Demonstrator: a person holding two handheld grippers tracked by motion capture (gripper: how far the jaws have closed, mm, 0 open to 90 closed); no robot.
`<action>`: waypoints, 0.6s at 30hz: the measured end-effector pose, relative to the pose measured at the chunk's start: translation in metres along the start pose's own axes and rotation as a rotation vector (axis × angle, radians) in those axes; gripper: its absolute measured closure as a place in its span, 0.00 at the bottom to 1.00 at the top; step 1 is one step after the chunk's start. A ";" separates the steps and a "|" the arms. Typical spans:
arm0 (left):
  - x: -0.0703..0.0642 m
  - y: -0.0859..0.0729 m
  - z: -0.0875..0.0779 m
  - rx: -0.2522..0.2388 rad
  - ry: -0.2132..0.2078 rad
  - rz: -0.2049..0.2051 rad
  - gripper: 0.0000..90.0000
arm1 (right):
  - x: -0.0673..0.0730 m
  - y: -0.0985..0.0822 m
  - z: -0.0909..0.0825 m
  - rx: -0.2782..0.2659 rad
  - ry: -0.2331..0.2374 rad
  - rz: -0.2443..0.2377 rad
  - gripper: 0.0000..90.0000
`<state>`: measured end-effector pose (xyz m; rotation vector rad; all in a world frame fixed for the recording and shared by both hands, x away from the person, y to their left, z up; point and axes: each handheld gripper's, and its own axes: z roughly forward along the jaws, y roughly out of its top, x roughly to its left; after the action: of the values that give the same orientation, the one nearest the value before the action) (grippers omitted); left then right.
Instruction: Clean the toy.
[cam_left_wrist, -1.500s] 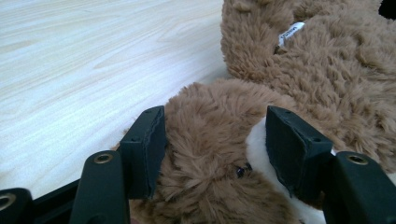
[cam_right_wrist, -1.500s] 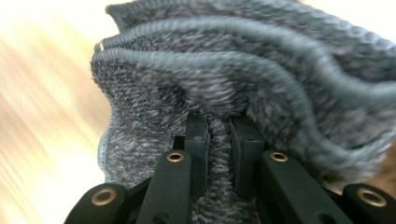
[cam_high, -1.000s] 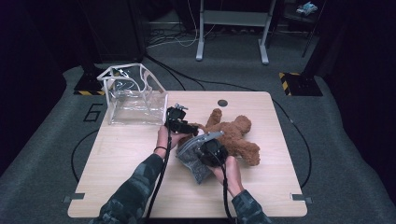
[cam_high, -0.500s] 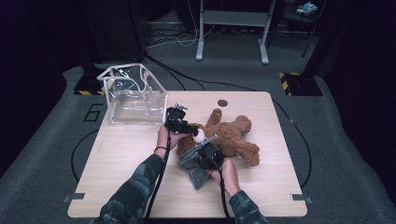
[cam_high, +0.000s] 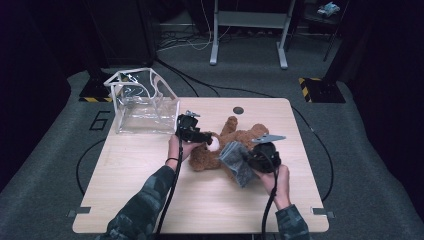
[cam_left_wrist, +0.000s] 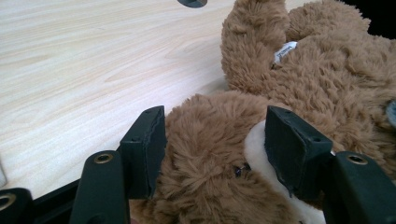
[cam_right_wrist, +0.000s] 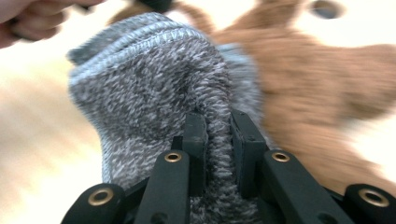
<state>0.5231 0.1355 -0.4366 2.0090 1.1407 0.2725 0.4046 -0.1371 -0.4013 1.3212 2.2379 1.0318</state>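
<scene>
A brown teddy bear (cam_high: 246, 137) lies on its back in the middle of the wooden table (cam_high: 150, 200). My left gripper (cam_high: 205, 138) comes in from the left and is shut on the bear's head. In the left gripper view its pads (cam_left_wrist: 145, 148) press into the fur of the bear (cam_left_wrist: 317, 70) on both sides of the face. My right gripper (cam_high: 249, 161), in front of the bear's body, is shut on a fold of a grey knitted garment (cam_high: 236, 164). In the right gripper view the grey knit (cam_right_wrist: 154, 93) bunches up above the right gripper (cam_right_wrist: 217, 135), with the bear (cam_right_wrist: 322, 65) blurred behind.
A clear plastic box (cam_high: 142, 102) with an open top stands at the table's back left corner. A small dark round cap (cam_high: 238, 110) sits in the tabletop behind the bear. Bare wood stretches along the front and left of the table.
My right gripper has swung to the right with the grey garment, lifting it off the table toward the bear's body. The left gripper has stayed on the bear's head.
</scene>
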 end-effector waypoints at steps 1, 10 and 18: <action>-0.001 0.000 0.000 -0.003 0.002 -0.003 0.43 | -0.007 -0.001 -0.005 -0.015 -0.016 0.005 0.87; -0.003 -0.001 -0.007 -0.009 -0.002 0.006 0.41 | -0.060 -0.007 -0.023 -0.055 -0.254 0.080 0.87; -0.011 -0.005 -0.017 -0.017 -0.002 0.045 0.33 | -0.082 -0.021 -0.030 -0.076 -0.336 0.147 0.87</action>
<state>0.5050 0.1367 -0.4270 2.0211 1.0898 0.3021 0.4150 -0.2263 -0.4017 1.5167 1.8612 0.8574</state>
